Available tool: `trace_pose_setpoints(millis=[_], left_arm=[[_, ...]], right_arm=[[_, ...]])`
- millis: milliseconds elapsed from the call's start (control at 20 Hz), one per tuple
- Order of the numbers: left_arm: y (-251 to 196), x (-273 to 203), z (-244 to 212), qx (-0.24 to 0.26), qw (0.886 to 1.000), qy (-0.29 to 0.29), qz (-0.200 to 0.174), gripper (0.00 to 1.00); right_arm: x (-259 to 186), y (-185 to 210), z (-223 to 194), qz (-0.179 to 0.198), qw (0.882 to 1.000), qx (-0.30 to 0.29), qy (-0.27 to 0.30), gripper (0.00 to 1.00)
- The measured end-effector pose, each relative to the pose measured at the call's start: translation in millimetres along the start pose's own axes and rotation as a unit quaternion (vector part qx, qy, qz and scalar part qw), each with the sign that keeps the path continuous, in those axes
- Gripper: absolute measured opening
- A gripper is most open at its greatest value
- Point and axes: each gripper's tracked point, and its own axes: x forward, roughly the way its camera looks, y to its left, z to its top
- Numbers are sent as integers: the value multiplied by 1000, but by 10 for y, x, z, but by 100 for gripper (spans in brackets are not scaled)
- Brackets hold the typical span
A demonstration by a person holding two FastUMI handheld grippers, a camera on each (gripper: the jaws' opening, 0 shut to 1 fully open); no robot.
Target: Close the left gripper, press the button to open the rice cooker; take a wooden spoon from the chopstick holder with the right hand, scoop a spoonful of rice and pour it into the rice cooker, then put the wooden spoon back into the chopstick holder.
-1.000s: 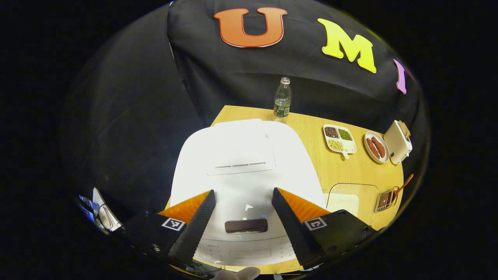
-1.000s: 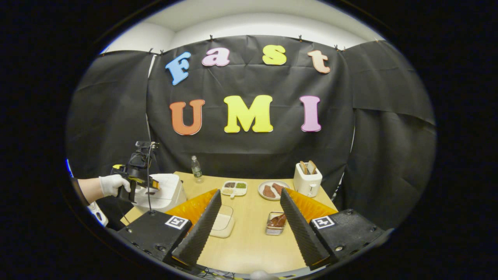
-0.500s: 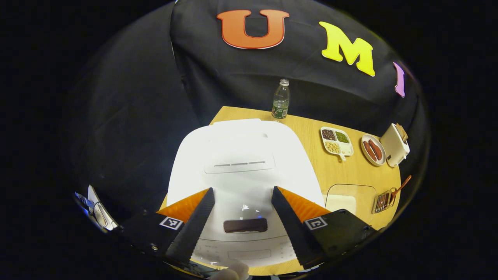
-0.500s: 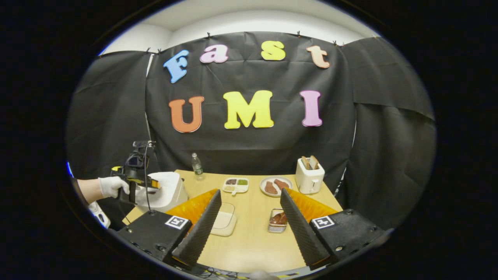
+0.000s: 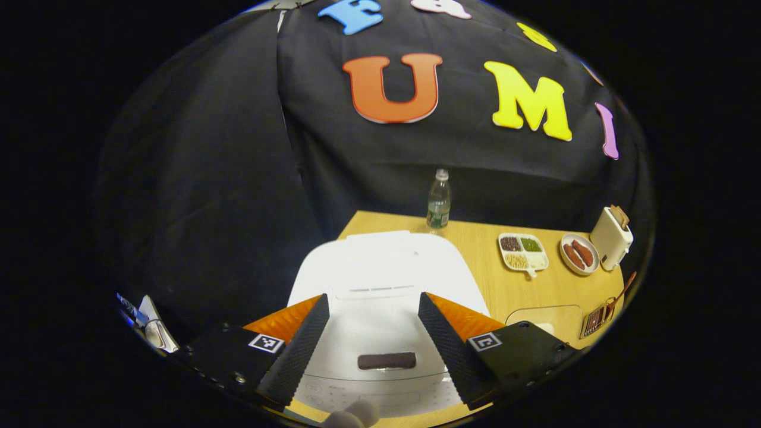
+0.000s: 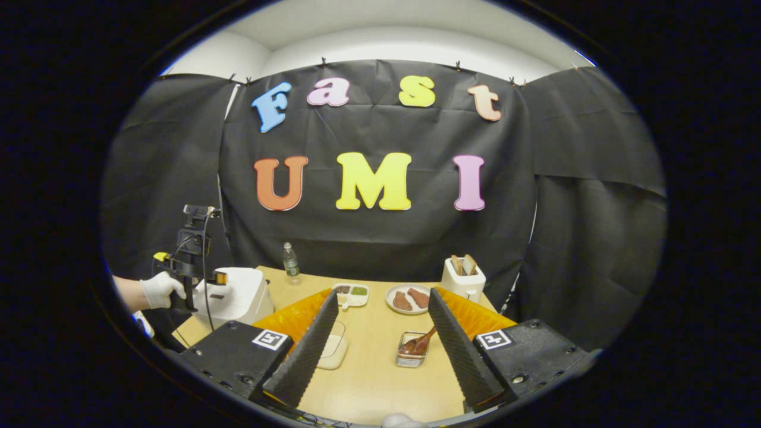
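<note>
The left claw (image 5: 371, 348) stood wide open and empty above the near edge of the white rice cooker (image 5: 386, 279), whose lid was shut, at the tabletop's (image 6: 374, 368) left end. The right claw (image 6: 380, 351) hung wide open and empty over the near tabletop. The wooden spoon (image 6: 420, 345) lay in the chopstick holder (image 6: 410, 355) just beyond it.

Ahead of me at mid-frame: a water bottle (image 6: 290, 260), a divided dish of beans (image 6: 351, 292), a plate of sausages (image 6: 407, 299), and a toaster (image 6: 463, 279).
</note>
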Motion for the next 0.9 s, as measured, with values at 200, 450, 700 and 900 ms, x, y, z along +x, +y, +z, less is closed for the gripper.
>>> trace_pose_setpoints(millis=[200, 450, 700, 900], left_arm=[[-102, -716, 764, 18, 988, -155, 1, 96], [-517, -1836, 1215, 26, 961, -268, -58, 95], [-610, -2695, 1334, -2, 948, -303, -96, 95], [-620, -2895, 1284, -2, 947, -301, -109, 95]], right_arm=[[15, 5, 256, -4, 1000, 2, -30, 99], [-96, 35, 636, -9, 997, -15, -81, 99], [-216, 25, 848, -12, 994, -12, -105, 100], [-266, 44, 849, -10, 994, -5, -105, 100]])
